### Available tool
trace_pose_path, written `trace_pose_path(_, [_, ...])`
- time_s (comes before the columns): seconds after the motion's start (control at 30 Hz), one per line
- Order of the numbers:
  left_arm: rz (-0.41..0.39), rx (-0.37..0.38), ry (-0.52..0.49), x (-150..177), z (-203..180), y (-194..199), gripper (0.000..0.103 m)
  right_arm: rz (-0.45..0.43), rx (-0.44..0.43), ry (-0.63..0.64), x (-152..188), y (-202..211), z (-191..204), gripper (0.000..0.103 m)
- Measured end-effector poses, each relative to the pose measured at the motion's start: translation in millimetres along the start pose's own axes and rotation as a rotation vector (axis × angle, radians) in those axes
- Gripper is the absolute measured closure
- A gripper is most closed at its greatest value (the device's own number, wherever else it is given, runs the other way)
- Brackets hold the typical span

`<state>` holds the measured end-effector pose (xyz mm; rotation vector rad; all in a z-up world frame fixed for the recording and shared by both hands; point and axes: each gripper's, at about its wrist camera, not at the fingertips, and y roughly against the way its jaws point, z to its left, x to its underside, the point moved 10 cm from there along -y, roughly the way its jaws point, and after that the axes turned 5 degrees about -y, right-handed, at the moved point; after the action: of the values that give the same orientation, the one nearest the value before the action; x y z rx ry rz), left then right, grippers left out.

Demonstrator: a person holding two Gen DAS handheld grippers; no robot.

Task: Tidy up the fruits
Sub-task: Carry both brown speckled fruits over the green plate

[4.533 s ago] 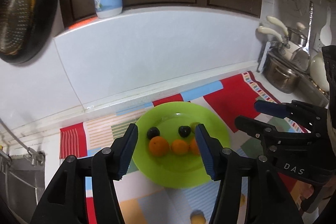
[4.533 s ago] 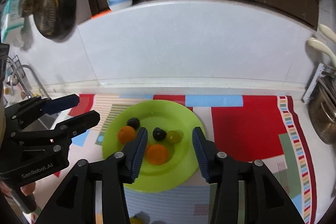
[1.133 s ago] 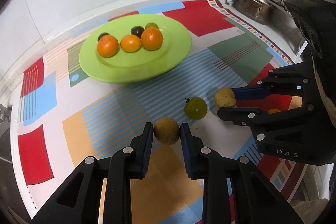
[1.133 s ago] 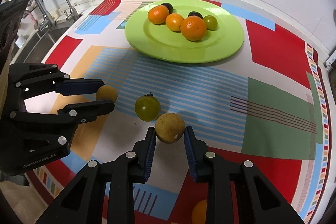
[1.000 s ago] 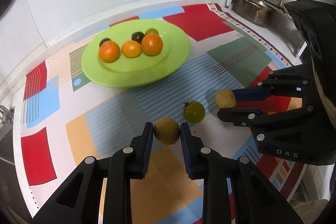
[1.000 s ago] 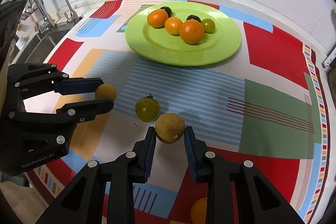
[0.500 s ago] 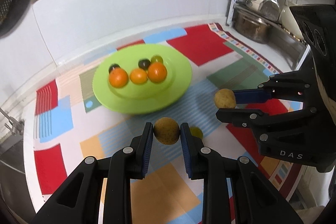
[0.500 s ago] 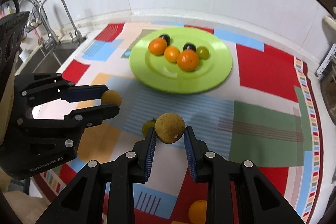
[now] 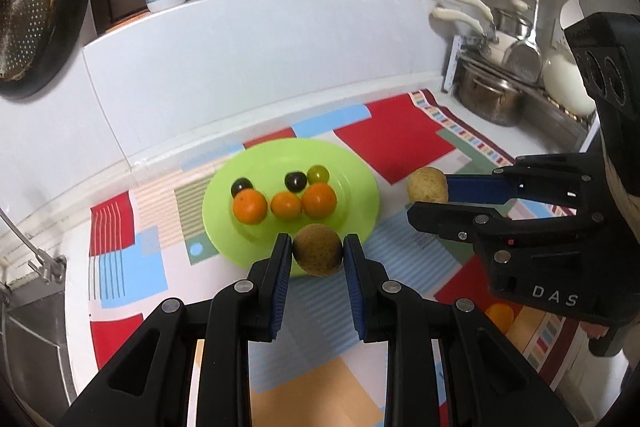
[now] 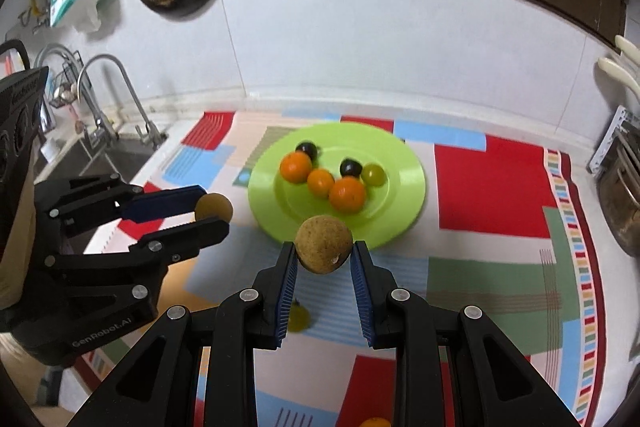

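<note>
my left gripper point(image 9: 318, 253) pinches a brown speckled fruit point(image 9: 318, 249) in the air by the near rim of the green plate point(image 9: 362, 205), and my right gripper point(image 10: 323, 258) clamps a second brown fruit point(image 10: 324, 239) the same way. the plate sits on the patchwork mat point(image 10: 492, 187) with three oranges point(image 10: 320, 179), two dark grapes point(image 10: 350, 167) and a green grape point(image 10: 375, 174). a green fruit point(image 10: 299, 318) lies on the mat below my right fingers, and another orange point(image 9: 499, 314) lies near the mat's front edge.

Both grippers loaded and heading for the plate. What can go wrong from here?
1. Each brown fruit is pinched only at the jaw tips, so either could slip out.
2. The green plate already holds a tight fruit cluster; a drop could knock the oranges rolling.
3. The two grippers could collide as they converge.
</note>
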<state>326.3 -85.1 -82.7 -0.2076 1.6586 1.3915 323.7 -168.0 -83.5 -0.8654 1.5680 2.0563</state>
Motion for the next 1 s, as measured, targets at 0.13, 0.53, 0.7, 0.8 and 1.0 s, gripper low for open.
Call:
trace_pose_path(0.13, [-0.010,0.002,0.016,-11,5,-1,0.076,-0.021,-0.001,-0.008,-14,0,-1,0.074])
trace_pose_path(0.53, [-0.017,-0.015,0.041,-45,29,-13,0.076,-0.037,0.007,-0.021,-49,-17,-7,0.074])
trace_pose_path(0.7, [-0.002,-0.003,0.053,-54,38,-27,0.076,-0.031,0.018,-0.014,-61,-27,-10,0.074])
trace_pose_path(0.8, [0.010,0.012,0.061,-59,43,-39,0.076,-0.025,0.017,-0.022,-70,-34,-13,0.074])
trace_pose_path(1.0, [0.050,0.015,0.070,-66,54,-69,0.076,-0.002,0.027,-0.032,-85,-55,-21,0.074])
